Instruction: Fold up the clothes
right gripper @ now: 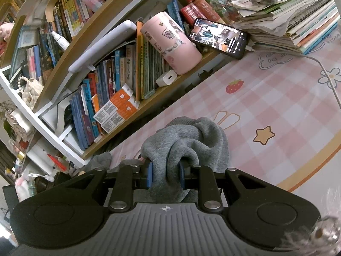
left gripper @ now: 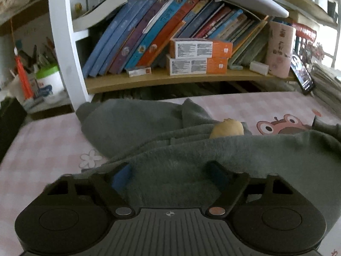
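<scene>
From the left wrist, left gripper [left gripper: 168, 177] spread wide over the grey garment [left gripper: 132, 125] rumpled on the pink tablecloth [left gripper: 42, 140], soft and limp, best taken at an edge; from the right wrist, right gripper [right gripper: 165, 175] pinching a thick bunched fold.

One grey fleece garment [left gripper: 174, 162], soft and matte, lies crumpled on my counter [left gripper: 42, 145], which carries a pink checked cover. In the left wrist view its bulk spreads from near the far edge, below the bookshelf, toward the near edge, in thick overlapping folds; a small yellowish patch [left gripper: 227, 129] shows among the folds, nature unclear. In the right wrist view a bunched portion of the same fabric [right gripper: 187, 140] stands raised off the cover, pinched between the pads [right gripper: 149, 175] of my right claw [right gripper: 165, 175].
</scene>
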Action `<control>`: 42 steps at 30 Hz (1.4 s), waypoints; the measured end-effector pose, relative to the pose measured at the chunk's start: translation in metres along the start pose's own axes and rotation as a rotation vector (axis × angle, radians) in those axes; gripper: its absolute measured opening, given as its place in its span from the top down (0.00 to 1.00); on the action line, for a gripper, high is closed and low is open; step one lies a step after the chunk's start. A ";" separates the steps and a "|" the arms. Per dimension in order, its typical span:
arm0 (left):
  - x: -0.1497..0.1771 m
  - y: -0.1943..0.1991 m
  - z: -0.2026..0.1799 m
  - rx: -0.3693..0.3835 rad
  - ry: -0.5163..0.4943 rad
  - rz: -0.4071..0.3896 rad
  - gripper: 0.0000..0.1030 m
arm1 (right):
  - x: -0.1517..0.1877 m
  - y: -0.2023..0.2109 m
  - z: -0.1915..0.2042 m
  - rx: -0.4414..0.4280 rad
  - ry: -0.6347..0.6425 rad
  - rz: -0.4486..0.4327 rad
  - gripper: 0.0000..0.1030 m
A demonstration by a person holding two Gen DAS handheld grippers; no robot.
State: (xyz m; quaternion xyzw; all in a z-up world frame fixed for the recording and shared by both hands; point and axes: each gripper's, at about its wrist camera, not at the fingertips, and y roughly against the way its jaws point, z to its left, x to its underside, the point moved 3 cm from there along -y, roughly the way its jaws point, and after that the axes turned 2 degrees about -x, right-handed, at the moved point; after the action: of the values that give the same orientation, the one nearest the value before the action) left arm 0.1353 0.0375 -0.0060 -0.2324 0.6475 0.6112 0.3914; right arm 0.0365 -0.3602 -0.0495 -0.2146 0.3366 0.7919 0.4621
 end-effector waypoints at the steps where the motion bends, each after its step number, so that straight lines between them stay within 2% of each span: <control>1: 0.001 0.005 0.001 0.003 0.012 -0.009 0.45 | 0.000 0.000 0.000 -0.001 -0.003 -0.001 0.80; 2: 0.002 0.011 0.003 0.006 0.024 -0.018 0.68 | -0.001 0.001 0.000 -0.003 -0.006 -0.002 0.80; 3: 0.003 0.016 0.004 0.009 0.036 -0.028 0.73 | -0.001 0.001 -0.001 -0.004 -0.009 -0.003 0.80; 5: 0.004 0.027 0.007 0.014 0.061 -0.046 0.93 | -0.001 0.002 -0.001 -0.009 -0.016 -0.006 0.80; 6: 0.005 0.032 0.008 0.017 0.073 -0.055 0.97 | -0.001 0.003 0.000 -0.010 -0.016 -0.008 0.80; 9: 0.008 0.048 0.012 0.026 0.109 -0.083 0.98 | -0.002 0.004 0.000 -0.011 -0.017 -0.011 0.80; 12: 0.018 0.085 0.004 0.049 0.073 -0.135 0.98 | -0.001 0.005 0.000 -0.012 -0.022 -0.015 0.79; 18: 0.043 0.123 -0.008 0.058 0.056 -0.144 0.98 | 0.000 0.008 0.002 -0.007 -0.011 -0.025 0.78; 21: 0.062 0.133 -0.016 0.061 0.021 -0.134 0.98 | -0.002 0.010 0.000 -0.018 -0.039 -0.028 0.78; 24: 0.077 0.134 -0.014 0.049 0.029 -0.109 0.98 | -0.001 0.012 0.002 -0.027 -0.035 -0.030 0.77; 31: 0.097 0.146 -0.004 0.059 0.087 -0.115 0.98 | 0.003 0.031 0.014 -0.092 0.076 -0.065 0.80; 35: 0.109 0.158 0.003 0.069 0.103 -0.109 1.00 | 0.010 0.056 0.001 -0.089 0.026 -0.025 0.81; 40: 0.133 0.165 0.024 -0.002 0.181 -0.054 1.00 | 0.025 0.092 -0.006 -0.067 0.048 0.081 0.79; 42: 0.139 0.168 0.032 -0.030 0.200 -0.052 1.00 | 0.029 0.104 -0.007 -0.051 0.059 0.108 0.76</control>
State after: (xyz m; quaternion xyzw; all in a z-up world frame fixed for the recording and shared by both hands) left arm -0.0698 0.1172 -0.0117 -0.3149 0.6678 0.5843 0.3370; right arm -0.0686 -0.3841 -0.0382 -0.2308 0.3410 0.8174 0.4028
